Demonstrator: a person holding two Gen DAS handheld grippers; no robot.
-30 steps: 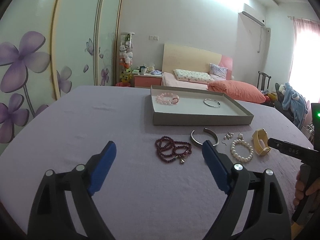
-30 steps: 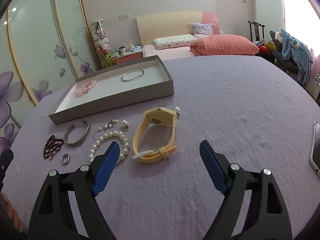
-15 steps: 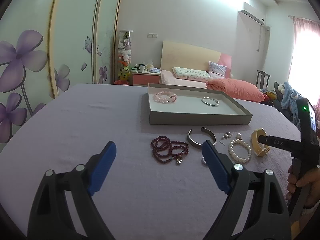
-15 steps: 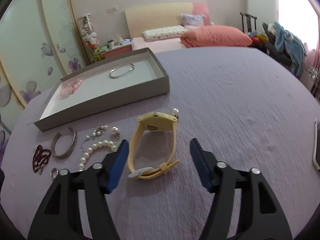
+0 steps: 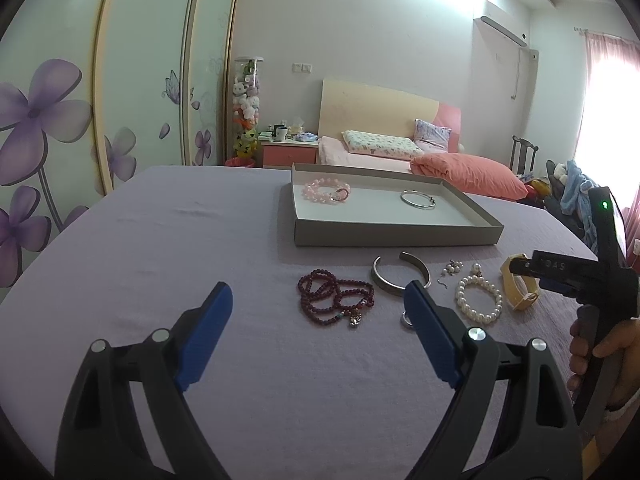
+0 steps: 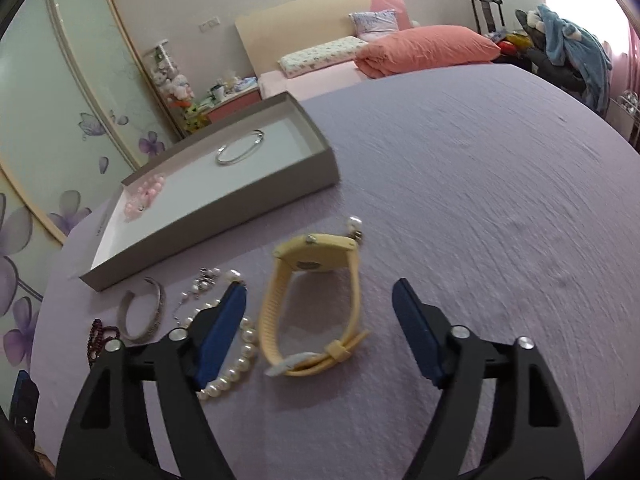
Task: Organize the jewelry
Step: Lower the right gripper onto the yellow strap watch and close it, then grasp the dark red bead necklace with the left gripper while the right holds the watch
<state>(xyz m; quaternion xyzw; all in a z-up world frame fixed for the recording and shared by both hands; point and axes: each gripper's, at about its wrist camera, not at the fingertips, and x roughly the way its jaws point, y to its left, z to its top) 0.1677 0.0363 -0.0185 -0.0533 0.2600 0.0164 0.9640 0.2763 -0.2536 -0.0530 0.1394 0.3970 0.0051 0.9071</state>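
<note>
Landmark: grey tray (image 5: 396,236) on the lilac-covered table (image 5: 160,240).

Inside the tray: pink bead bracelet (image 5: 327,192) toward its left end, thin silver bangle (image 5: 418,199) toward its right. Both lay flat and well apart from each other.

In front of the tray's near wall, on the cloth, a row of loose pieces. Dark red bead strand (image 5: 334,302) lay off the tray's left half, bunched in loops with a small charm. Open silver cuff (image 5: 400,276) sat just beside it, nearer the tray's middle. A small ring (image 5: 407,320) showed partly behind the left gripper's finger. Small earrings (image 5: 454,268) and a pearl bracelet (image 5: 479,300) lay off the tray's right half. Yellow watch (image 6: 316,300) stood on edge beyond the pearls, past the tray's right corner, strap buckled in a loop; one pearl stud (image 6: 354,224) just behind its case.

Left gripper (image 5: 320,328) hovered over bare cloth short of the red strand, jaws wide apart, holding nothing.

Right gripper (image 6: 320,316) was low over the watch, jaws apart, blue pads either side of the strap loop, not touching it. Its left finger (image 6: 224,328) overlapped the pearl bracelet in view; contact could not be told.
</note>
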